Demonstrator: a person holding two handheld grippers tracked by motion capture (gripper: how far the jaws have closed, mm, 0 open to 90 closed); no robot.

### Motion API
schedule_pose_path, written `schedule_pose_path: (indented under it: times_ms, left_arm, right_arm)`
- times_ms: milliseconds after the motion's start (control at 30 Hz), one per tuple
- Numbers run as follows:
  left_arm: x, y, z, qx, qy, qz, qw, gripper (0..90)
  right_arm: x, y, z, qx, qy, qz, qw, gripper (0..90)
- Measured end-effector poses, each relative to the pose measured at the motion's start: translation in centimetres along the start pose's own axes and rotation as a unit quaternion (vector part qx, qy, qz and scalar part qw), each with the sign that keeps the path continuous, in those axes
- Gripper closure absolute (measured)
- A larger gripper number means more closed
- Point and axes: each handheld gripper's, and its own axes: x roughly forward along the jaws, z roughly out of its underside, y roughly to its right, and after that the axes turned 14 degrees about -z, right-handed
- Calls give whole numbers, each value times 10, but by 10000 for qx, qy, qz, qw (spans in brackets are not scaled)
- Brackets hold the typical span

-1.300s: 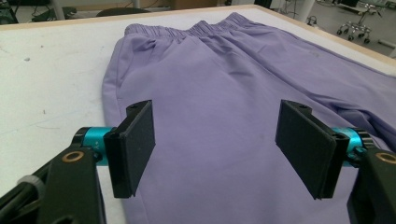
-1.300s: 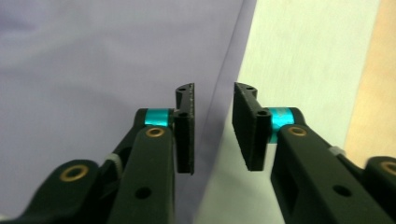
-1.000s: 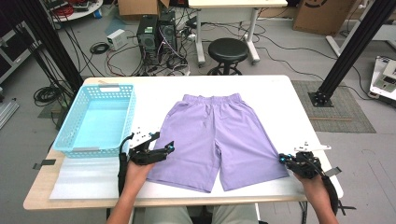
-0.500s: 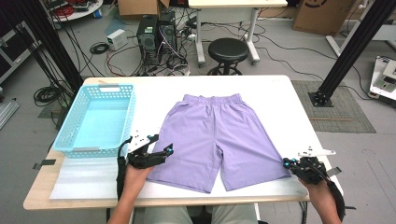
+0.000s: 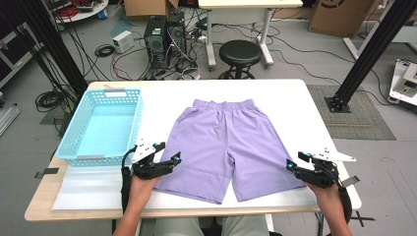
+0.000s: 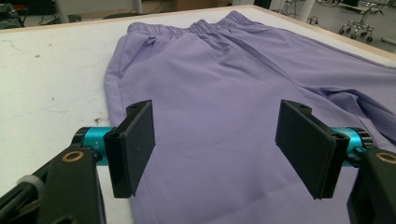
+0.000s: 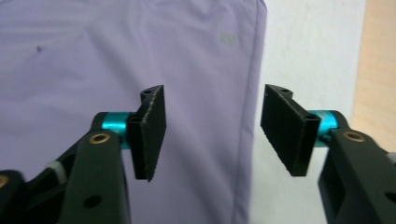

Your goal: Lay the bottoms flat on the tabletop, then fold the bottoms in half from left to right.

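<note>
I have the lilac shorts lying flat on the counter between my hands. My right gripper has just been opening; its jaws straddle the hem's stitched edge, gripping nothing. My left gripper stands wide and empty over the other leg. To grab well, I'd lower each gripper until soft, thin cloth bunches between the flat pads.
</note>
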Motion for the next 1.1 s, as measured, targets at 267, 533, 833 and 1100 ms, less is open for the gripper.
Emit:
schedule_pose_path:
  times_ms: [267,533,833,1100]
  left_arm:
    - [-5,-1,1,-25,102,3,9999,232]
    - [-7,-1,2,-71,77,16,9999,232]
    - [-8,3,6,12,-136,37,9999,232]
    - [-17,0,12,-83,-391,-94,9992,232]
  right_arm:
    - [16,-2,-11,-248,305,63,9992,207]
    - [18,-1,-12,-322,409,35,9986,207]
    - [16,-4,-9,-372,385,70,9985,207]
    - [20,-8,-9,-515,277,8,9983,207]
